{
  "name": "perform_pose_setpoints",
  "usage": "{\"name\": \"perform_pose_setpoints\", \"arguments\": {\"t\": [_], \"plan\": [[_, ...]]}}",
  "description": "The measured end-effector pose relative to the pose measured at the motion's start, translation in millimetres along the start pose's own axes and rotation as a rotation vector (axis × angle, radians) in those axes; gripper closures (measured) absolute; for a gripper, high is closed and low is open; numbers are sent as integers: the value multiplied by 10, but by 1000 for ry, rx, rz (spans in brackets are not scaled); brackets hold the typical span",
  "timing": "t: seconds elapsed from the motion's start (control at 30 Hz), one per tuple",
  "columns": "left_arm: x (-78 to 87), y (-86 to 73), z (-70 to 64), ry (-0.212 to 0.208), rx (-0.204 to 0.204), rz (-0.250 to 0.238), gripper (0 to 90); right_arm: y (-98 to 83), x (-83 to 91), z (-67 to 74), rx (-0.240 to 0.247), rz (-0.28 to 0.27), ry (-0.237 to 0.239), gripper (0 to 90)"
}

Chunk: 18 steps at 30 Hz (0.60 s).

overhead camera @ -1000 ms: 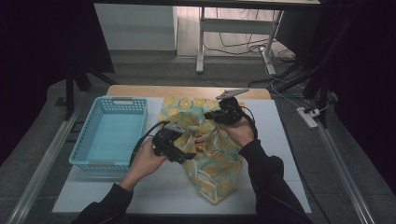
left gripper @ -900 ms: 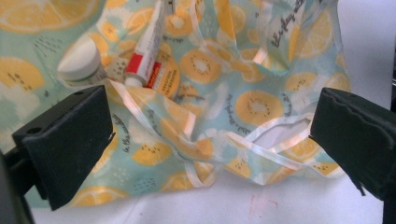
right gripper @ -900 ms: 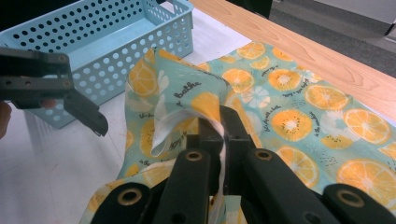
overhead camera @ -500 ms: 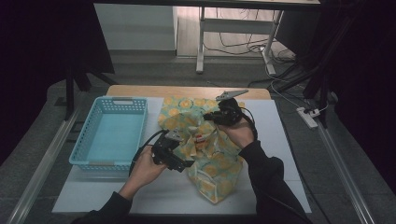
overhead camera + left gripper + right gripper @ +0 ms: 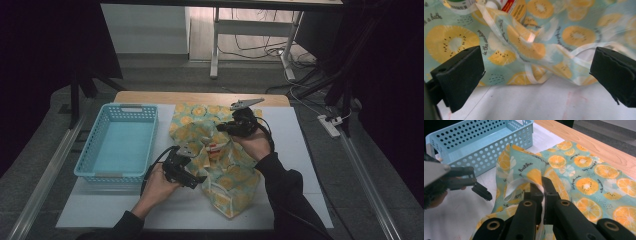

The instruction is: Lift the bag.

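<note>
My left hand-held gripper (image 5: 196, 178) has been sinking toward 6 o'clock since the earlier frame, and I am now holding its jaws wide and empty just off the fruit-print bag's (image 5: 227, 165) near edge. My right hand-held gripper (image 5: 541, 185) is pinching the bag's rim, lifting it open mid-table, at 3 o'clock of the blue basket (image 5: 86, 164). I am judging the left one is lining up for the opposite rim.

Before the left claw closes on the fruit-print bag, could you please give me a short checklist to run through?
1. Right claw shut on the bag's edge: ok.
2. Left claw open: ok.
3. Fruit-print bag edge between the left jaws: ok, a white-trimmed edge lies there, untouched.
4. Bottles inside the bag mouth, apart from the jaws: ok.
5. Blue basket beside the bag, upright: ok.
6. Which bag layer the left claw would catch: cannot tell.
</note>
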State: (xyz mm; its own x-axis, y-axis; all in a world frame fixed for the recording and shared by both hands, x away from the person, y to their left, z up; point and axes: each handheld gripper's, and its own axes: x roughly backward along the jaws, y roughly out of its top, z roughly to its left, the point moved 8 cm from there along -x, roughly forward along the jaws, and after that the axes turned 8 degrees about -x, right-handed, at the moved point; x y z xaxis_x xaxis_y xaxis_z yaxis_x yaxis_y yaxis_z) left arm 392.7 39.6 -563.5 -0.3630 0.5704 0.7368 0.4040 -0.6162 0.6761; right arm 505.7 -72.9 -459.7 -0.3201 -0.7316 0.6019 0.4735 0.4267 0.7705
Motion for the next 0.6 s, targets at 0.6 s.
{"name": "perform_pose_setpoints", "arguments": {"t": [0.6], "plan": [[-415,-55,213,122,15,112,0,-56,-59,-8,-3,12,1,900]]}}
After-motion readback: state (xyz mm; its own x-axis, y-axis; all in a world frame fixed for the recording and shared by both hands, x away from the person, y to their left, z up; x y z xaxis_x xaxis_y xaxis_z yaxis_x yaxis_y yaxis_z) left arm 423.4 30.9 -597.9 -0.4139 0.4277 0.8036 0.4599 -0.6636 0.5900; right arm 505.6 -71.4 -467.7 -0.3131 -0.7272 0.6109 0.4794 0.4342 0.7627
